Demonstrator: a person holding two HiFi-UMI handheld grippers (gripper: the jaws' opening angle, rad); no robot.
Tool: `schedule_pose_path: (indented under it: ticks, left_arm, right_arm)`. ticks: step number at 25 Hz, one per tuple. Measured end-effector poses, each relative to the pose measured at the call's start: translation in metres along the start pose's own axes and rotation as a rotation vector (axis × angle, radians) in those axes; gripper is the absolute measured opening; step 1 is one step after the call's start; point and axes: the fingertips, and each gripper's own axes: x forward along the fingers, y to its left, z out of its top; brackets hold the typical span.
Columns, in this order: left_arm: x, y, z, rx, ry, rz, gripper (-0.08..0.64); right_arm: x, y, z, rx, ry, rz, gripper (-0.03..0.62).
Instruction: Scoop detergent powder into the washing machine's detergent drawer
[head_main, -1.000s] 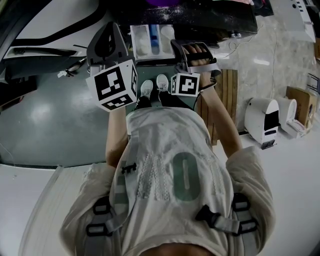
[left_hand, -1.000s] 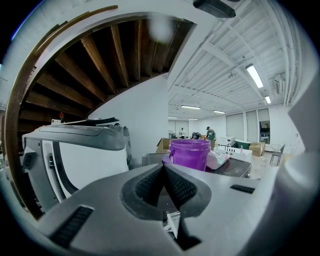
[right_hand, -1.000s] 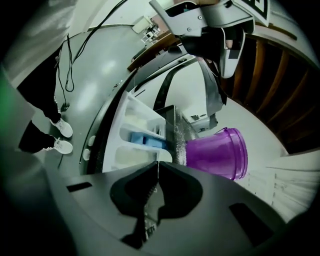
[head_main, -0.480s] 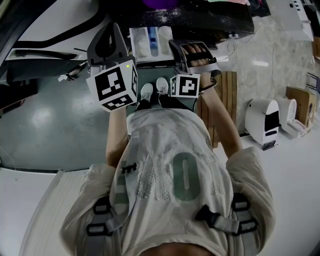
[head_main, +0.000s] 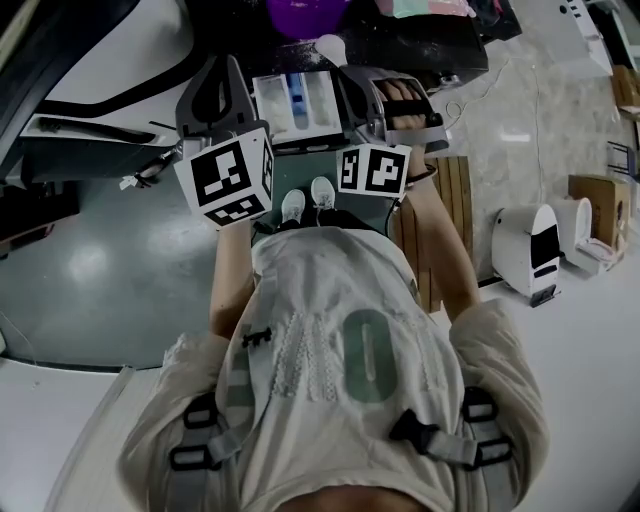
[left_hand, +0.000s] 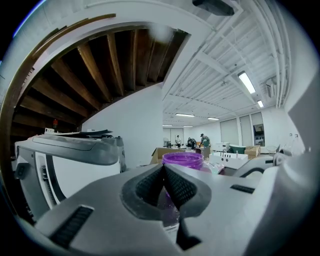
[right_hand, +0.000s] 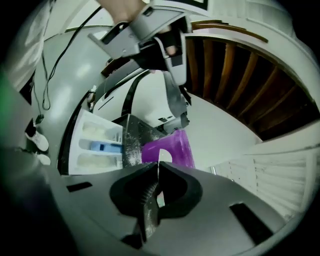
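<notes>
The white detergent drawer (head_main: 295, 100) is pulled open, with a blue insert between two compartments; it also shows in the right gripper view (right_hand: 97, 145). Beyond it a purple tub (head_main: 305, 14) (left_hand: 182, 160) (right_hand: 170, 147) stands on a dark, powder-speckled top (head_main: 420, 45). My right gripper (head_main: 350, 78) (right_hand: 157, 167) is shut on a white scoop (head_main: 330, 46) (right_hand: 165, 156), whose bowl hangs between the drawer and the tub. My left gripper (head_main: 225, 85) (left_hand: 163, 167) sits left of the drawer, shut with nothing in it, aimed level at the tub.
The person's white shoes (head_main: 307, 195) stand just below the drawer. A wooden slatted board (head_main: 440, 220) lies at the right. White appliances (head_main: 525, 245) and a cardboard box (head_main: 595, 195) sit on the floor further right. A white machine body (left_hand: 65, 165) is at the left.
The right gripper has moved forward past the drawer toward the purple tub, and the scoop's bowl now shows near the tub. The left gripper has kept its place beside the drawer.
</notes>
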Motion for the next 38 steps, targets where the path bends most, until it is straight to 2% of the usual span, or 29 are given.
schedule_pose_path:
  ticks: [6, 13, 15, 22, 27, 38]
  left_arm:
    - [0.003, -0.005, 0.022, 0.034, -0.051, -0.024, 0.020]
    - [0.002, -0.013, 0.039, 0.043, -0.079, -0.042, 0.020]
    - [0.001, -0.015, 0.042, 0.042, -0.089, -0.045, 0.020]
    - [-0.008, -0.027, 0.043, 0.058, -0.124, -0.051, 0.020]
    - [-0.011, -0.033, 0.046, 0.055, -0.137, -0.063, 0.020]
    - [-0.010, -0.045, 0.048, 0.065, -0.143, -0.076, 0.020]
  right_arm:
    - [-0.007, -0.051, 0.006, 0.312, -0.073, -0.065, 0.012]
    - [-0.026, -0.090, 0.004, 0.802, -0.187, -0.115, 0.012]
    - [-0.034, -0.100, 0.004, 0.901, -0.221, -0.134, 0.012]
    - [-0.059, -0.117, -0.002, 1.071, -0.273, -0.237, 0.014]
    - [-0.070, -0.117, -0.007, 1.169, -0.309, -0.254, 0.012]
    - [-0.073, -0.117, -0.015, 1.213, -0.322, -0.254, 0.012]
